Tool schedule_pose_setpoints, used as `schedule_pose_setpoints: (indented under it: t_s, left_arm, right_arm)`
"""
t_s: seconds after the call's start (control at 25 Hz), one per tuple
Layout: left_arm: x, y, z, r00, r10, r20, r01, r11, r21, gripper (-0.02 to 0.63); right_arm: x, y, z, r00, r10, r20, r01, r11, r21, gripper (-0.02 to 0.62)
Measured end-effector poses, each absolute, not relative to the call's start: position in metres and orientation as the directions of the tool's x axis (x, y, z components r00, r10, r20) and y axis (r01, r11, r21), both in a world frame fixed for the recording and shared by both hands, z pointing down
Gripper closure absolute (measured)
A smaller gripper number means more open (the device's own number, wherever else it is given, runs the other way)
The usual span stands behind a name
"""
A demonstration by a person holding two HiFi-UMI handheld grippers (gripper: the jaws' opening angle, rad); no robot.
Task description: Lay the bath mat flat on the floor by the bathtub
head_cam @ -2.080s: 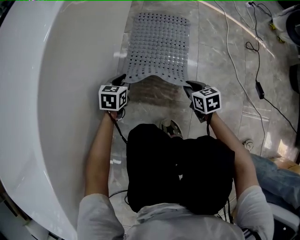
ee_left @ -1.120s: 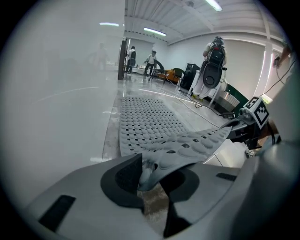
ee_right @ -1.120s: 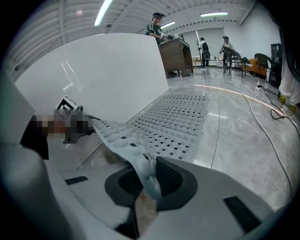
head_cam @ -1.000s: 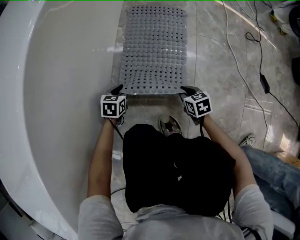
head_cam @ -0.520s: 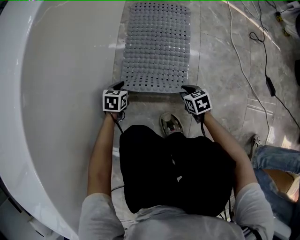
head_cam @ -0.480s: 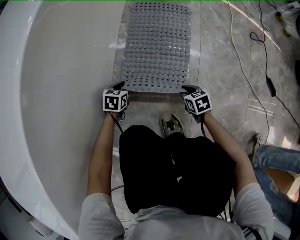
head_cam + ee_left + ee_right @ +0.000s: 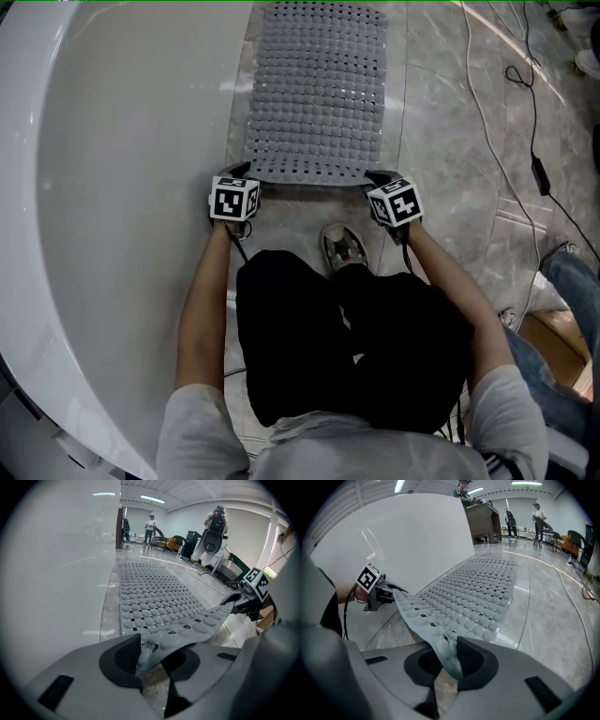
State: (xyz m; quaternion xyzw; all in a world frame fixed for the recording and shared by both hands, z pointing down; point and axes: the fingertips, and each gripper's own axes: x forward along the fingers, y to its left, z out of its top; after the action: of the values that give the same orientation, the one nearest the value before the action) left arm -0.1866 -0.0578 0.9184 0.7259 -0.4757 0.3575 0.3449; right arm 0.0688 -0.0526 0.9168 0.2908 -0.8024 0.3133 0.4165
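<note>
My left tongs [image 7: 242,172] and right tongs [image 7: 378,175] each pinch a near corner of the grey bath mat [image 7: 317,94] — it stretches toward 12 o'clock over the floor [image 7: 441,150], bathtub [image 7: 122,187] at 9.

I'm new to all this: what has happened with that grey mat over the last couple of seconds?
The bath mat had its near edge raised and sagging two seconds ago. That edge has since been lowered and pulled straight, so the mat lies nearly flat on the floor beside the bathtub. The left hand-held gripper and right hand-held gripper came down with it. Both stay clamped on its near corners.
</note>
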Motion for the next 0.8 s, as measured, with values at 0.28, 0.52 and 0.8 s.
schedule_pose_setpoints:
  t_s: [0.28,0.52,0.8]
  left_arm:
    - [-0.188,-0.054,0.931,0.289,-0.414,0.863,-0.934,-0.321,0.159,0.520]
    - [-0.188,-0.050,0.940,0.296,-0.398,0.868,-0.927,-0.338,0.162,0.518]
    - [-0.187,-0.046,0.947,0.292,-0.383,0.877,-0.920,-0.365,0.146,0.517]
  right_arm:
    - [0.068,-0.047,0.926,-0.469,-0.191,0.862,-0.725,0.641,-0.252,0.549]
    - [0.068,-0.040,0.936,-0.464,-0.174,0.869,-0.722,0.643,-0.257,0.545]
    - [0.068,-0.034,0.943,-0.469,-0.166,0.867,-0.724,0.635,-0.270,0.541]
